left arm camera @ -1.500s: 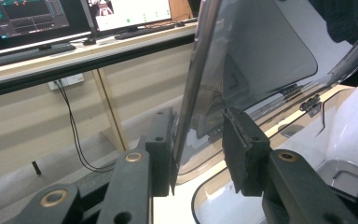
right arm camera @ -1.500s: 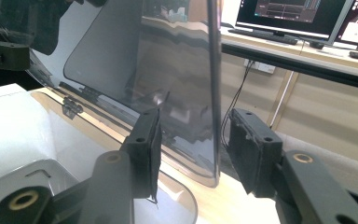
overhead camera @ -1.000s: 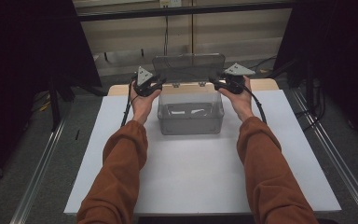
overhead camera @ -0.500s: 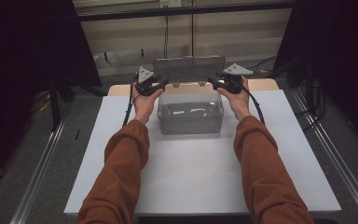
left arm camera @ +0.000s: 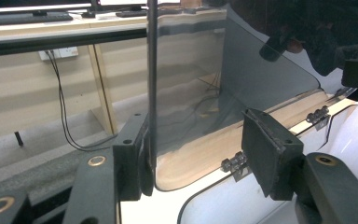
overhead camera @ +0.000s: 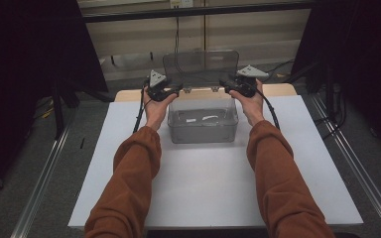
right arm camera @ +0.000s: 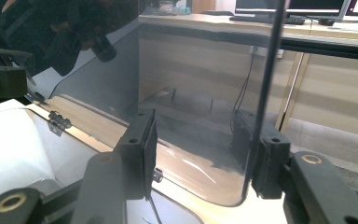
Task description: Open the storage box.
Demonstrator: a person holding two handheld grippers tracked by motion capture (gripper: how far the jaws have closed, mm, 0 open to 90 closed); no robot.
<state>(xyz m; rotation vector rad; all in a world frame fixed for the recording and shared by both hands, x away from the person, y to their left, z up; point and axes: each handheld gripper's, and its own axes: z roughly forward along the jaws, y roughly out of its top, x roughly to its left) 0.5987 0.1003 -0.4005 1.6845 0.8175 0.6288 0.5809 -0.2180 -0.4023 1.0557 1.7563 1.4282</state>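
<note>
A clear plastic box (overhead camera: 203,130) stands at the back middle of the white board. Its smoky hinged lid (overhead camera: 201,67) is raised upright behind it. My left gripper (overhead camera: 174,90) is at the lid's lower left corner and my right gripper (overhead camera: 226,84) at its lower right corner. In the left gripper view the lid (left arm camera: 242,79) has its edge between the jaws of the open left gripper (left arm camera: 198,140), against the left pad. In the right gripper view the lid (right arm camera: 191,70) has its edge between the jaws of the open right gripper (right arm camera: 200,140), close to the right pad.
Small pale items (overhead camera: 209,118) lie in the box. The white board (overhead camera: 203,188) rests on a wooden table (overhead camera: 278,90), with metal rails (overhead camera: 44,173) along both sides. A wall socket and cables (left arm camera: 58,93) are behind the table. Small hinges (left arm camera: 233,164) join lid to box.
The lid has tipped a little further upright. Both hands have stayed almost where they were at its lower corners.
</note>
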